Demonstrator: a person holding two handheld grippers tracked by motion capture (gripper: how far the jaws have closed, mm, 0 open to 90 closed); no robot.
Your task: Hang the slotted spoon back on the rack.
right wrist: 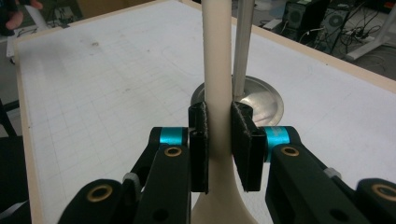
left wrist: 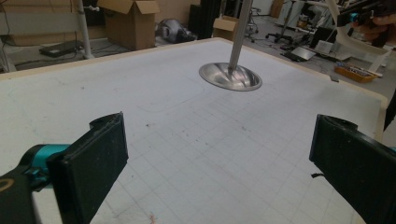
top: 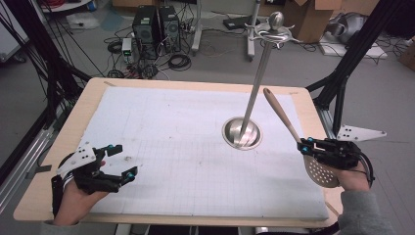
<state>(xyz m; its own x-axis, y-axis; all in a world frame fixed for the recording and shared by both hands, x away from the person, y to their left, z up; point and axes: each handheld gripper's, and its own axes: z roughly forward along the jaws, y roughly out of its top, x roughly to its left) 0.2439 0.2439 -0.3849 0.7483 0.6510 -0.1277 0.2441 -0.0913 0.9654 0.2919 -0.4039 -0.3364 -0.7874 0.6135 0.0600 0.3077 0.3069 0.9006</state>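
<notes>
Right gripper (right wrist: 218, 140): jaws pinch the handle of a slotted spoon (top: 293, 134) just above the point where the handle widens into the bowl; both pads press flat against the handle's sides. The spoon is one piece, pale beige and smooth, matt in finish. Its handle is slim and rounded, tapering slightly and ending in a rounded tip. In the high view the bowl is broad, oval and pierced with rows of small round holes. The spoon is tilted, its bowl low at the person's hand by the bench's right edge near the near right corner, its handle tip raised and pointing toward the far side of the bench. It is clear of the bench surface.

Just beside the handle stands a metal utensil stand (top: 254, 98), with a round dished base on the white gridded mat (top: 171, 127), a thin upright pole and hooks under a knob at the top. Handle and pole appear close; contact cannot be judged.

Left gripper (top: 115, 164): jaws spread wide, nothing between them, near the bench's near left corner.
</notes>
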